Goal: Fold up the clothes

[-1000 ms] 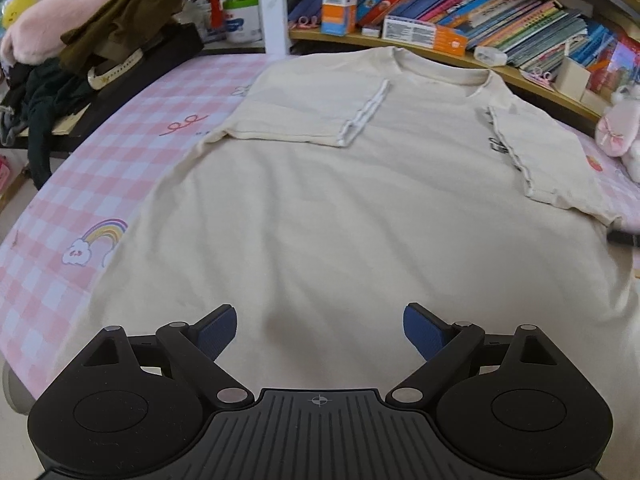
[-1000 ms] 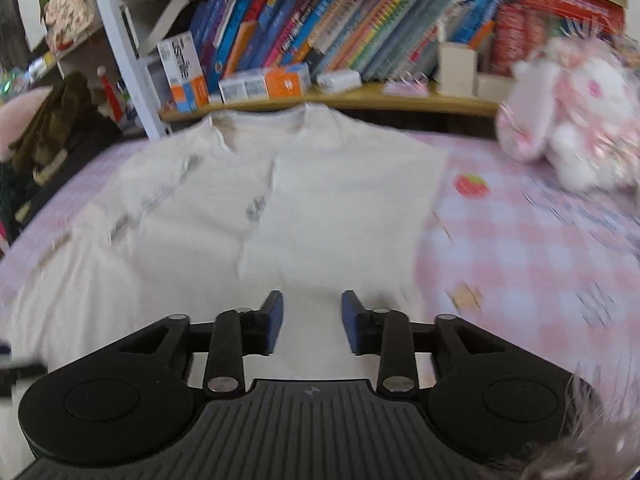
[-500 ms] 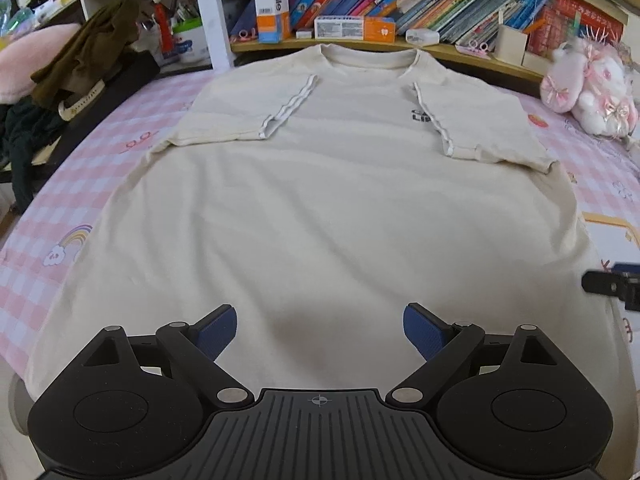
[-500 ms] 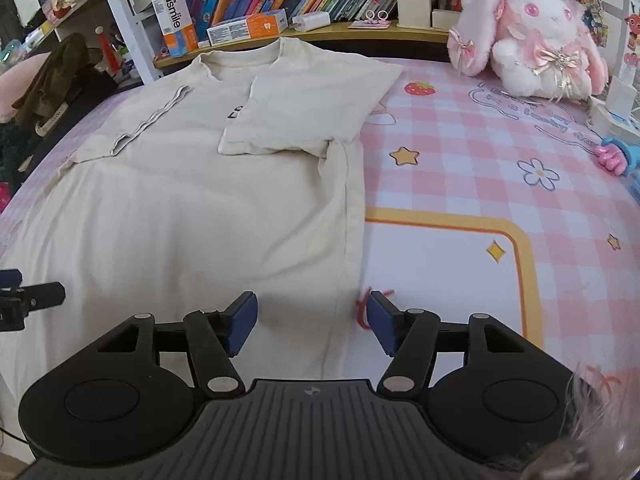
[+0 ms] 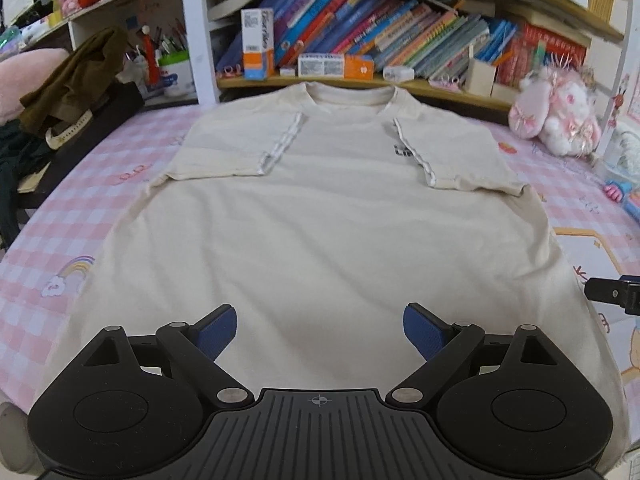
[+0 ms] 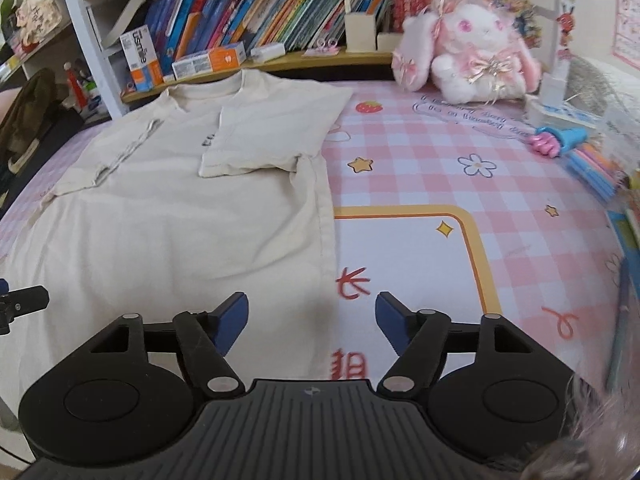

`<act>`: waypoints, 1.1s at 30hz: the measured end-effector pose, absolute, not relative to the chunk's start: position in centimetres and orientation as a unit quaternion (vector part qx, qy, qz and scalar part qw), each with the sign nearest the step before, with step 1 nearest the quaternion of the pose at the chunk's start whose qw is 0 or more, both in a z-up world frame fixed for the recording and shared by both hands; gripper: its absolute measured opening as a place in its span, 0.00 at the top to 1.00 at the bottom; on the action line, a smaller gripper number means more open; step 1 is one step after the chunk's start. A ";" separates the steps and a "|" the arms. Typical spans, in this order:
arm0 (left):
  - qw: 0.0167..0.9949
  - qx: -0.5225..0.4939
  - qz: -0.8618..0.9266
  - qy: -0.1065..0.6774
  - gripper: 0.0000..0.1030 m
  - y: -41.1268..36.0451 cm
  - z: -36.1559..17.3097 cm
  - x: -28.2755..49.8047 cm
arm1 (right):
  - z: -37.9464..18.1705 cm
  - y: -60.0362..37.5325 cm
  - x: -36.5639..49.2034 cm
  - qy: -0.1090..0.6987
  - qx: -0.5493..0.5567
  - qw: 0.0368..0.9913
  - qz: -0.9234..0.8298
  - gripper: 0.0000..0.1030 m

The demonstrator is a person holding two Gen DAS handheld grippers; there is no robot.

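A cream T-shirt (image 5: 320, 216) (image 6: 168, 216) lies flat on the pink checked cloth, collar toward the bookshelf, both sleeves folded in over the chest. My left gripper (image 5: 320, 330) hovers open over the shirt's lower middle with nothing between its blue pads. My right gripper (image 6: 311, 320) is above the shirt's right side edge near the hem; its jaws are opening, and only the shirt's edge and the cloth show below the gap. A black tip of the right gripper (image 5: 612, 294) shows at the right of the left wrist view, and the left gripper's tip (image 6: 20, 306) at the left of the right wrist view.
A low bookshelf (image 5: 400, 52) with books and boxes runs along the back. A pink plush rabbit (image 6: 468, 48) sits at the back right, toys and pens (image 6: 576, 148) lie at the right edge. Dark clothes (image 5: 68, 84) pile at the left.
Both grippers have shifted to the right along the shirt's lower part. The right gripper's jaws have spread wider and now sit over the shirt's right edge.
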State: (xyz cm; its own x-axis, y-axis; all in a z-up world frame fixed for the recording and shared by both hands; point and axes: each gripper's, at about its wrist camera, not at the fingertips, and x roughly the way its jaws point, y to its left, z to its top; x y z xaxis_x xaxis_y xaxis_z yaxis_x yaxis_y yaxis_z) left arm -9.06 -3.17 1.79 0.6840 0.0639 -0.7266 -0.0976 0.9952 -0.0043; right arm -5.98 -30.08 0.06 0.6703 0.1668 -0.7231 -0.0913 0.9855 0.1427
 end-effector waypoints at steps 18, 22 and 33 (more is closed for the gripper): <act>0.909 -0.049 0.042 0.411 0.10 8.9 0.4 -17.4 | -1.0 -20.1 -18.8 0.397 0.062 0.916 -0.008 0.29; 0.911 -0.052 0.029 0.409 0.10 9.6 0.5 -17.9 | -1.0 -19.5 -20.1 0.401 0.071 0.913 -0.027 0.29; 0.914 -0.065 0.027 0.399 0.10 11.3 0.6 -18.9 | -0.6 -18.8 -21.6 0.396 0.076 0.914 -0.051 0.27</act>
